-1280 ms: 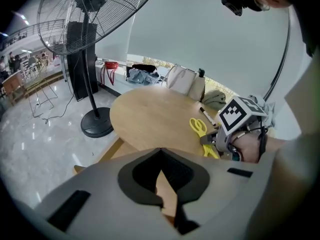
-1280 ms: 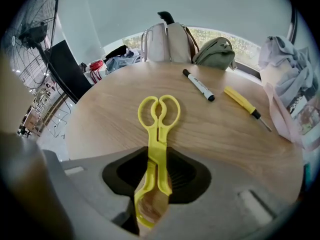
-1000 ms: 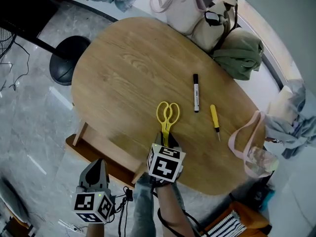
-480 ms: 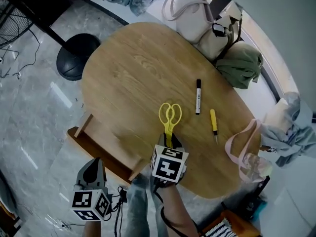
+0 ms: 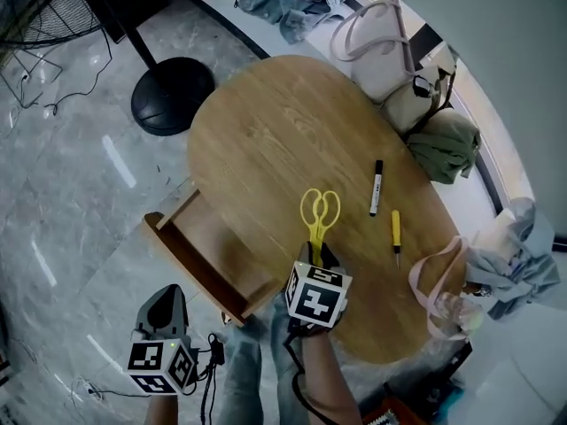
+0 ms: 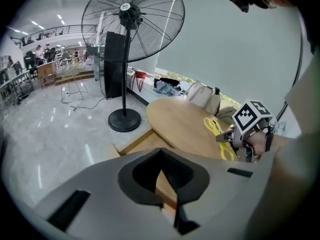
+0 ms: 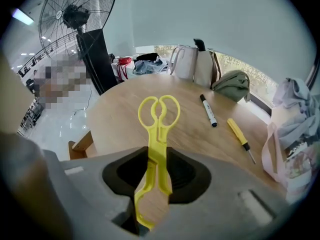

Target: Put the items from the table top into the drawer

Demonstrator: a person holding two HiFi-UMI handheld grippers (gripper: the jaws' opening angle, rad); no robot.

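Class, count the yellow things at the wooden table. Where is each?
2. The yellow scissors are clamped in the right gripper; the yellow screwdriver lies right of the black marker. Bags may hide others.

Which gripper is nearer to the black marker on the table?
Right. The right gripper is over the table edge, gripping the yellow scissors near the marker; the left gripper is off the table, beyond the drawer.

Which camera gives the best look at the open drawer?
The head view: the drawer shows its open inside from above. The left gripper view shows part of it behind the jaws; the right gripper view shows only a corner at the left edge.
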